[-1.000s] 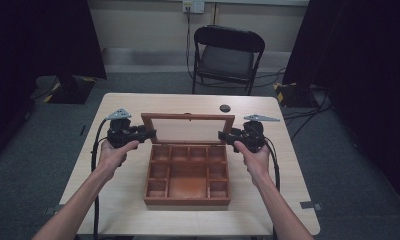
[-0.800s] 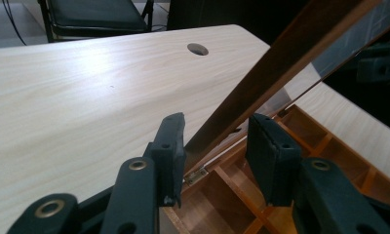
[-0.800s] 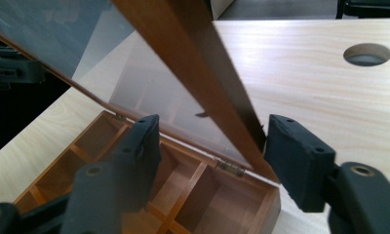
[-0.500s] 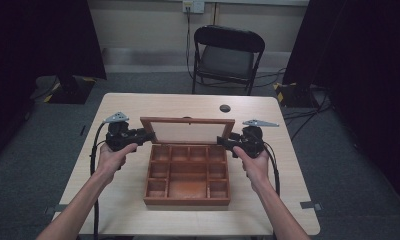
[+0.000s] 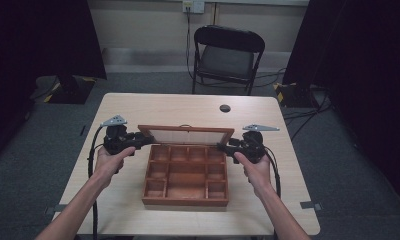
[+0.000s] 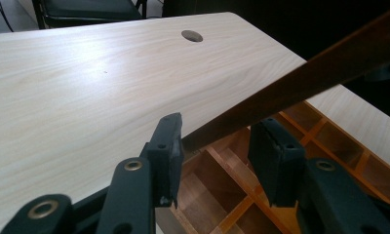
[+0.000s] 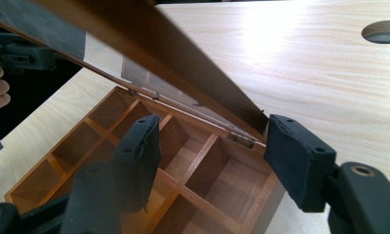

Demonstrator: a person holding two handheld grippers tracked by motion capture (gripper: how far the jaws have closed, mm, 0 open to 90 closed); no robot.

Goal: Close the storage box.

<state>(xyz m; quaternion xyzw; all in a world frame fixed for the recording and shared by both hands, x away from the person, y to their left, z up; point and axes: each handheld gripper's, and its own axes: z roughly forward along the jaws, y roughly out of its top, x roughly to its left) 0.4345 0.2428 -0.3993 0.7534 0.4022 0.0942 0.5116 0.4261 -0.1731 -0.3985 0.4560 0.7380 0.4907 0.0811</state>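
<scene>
Lid point(image 5: 186, 135) of the wooden box point(image 5: 185, 199), table centre, tilts half-raised; your left gripper point(image 5: 144, 140) at nine o'clock pinches its edge, right gripper point(image 5: 221, 147) at three straddles it half-open, grip unclear; lower both ends evenly.

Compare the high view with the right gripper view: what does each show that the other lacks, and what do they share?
High view: the chair and the whole table. Right gripper view: the lid's brass hinge up close, and the black fingers either side of the lid's corner. Shared: the box with its empty compartments, its half-raised lid, and the hole in the table.
</scene>
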